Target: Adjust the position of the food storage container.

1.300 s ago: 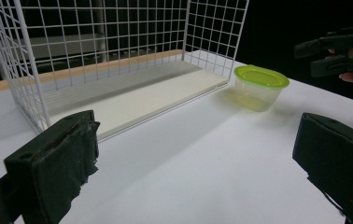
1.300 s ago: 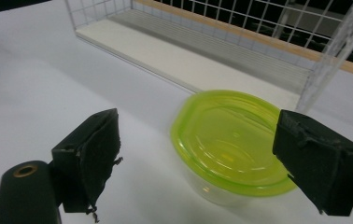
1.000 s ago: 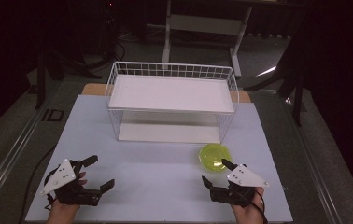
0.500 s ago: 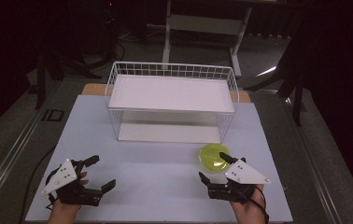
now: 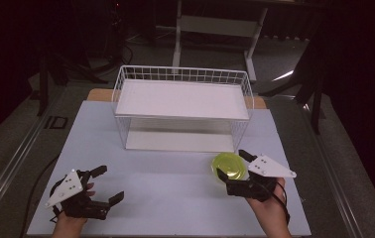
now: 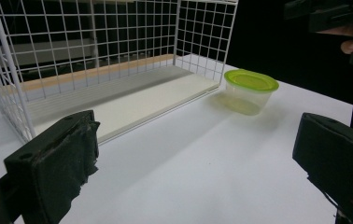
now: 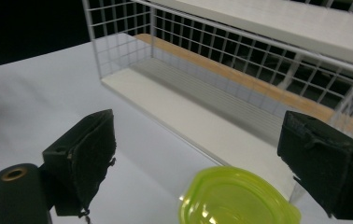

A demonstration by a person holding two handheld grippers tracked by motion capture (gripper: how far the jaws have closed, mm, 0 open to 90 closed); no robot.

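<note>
Approach step: lidded tub about to be grasped beside wire rack.

Table [image 5: 175, 198], white; wire rack [image 5: 183, 106] is stood at its far middle. Right gripper [image 5: 231, 163] is held with jaws apart around the green-lidded tub [image 5: 229, 166], just off the rack's front right corner; closure on the tub is judged due next. Left gripper [image 5: 105, 183] is held spread and empty, well apart at near left.

The left claw [image 6: 202, 172] gaped wide over the white counter [image 6: 188, 177]. Ahead stood a green-lidded container [image 6: 250, 91], just beside the wire rack [image 6: 95, 60].
</note>
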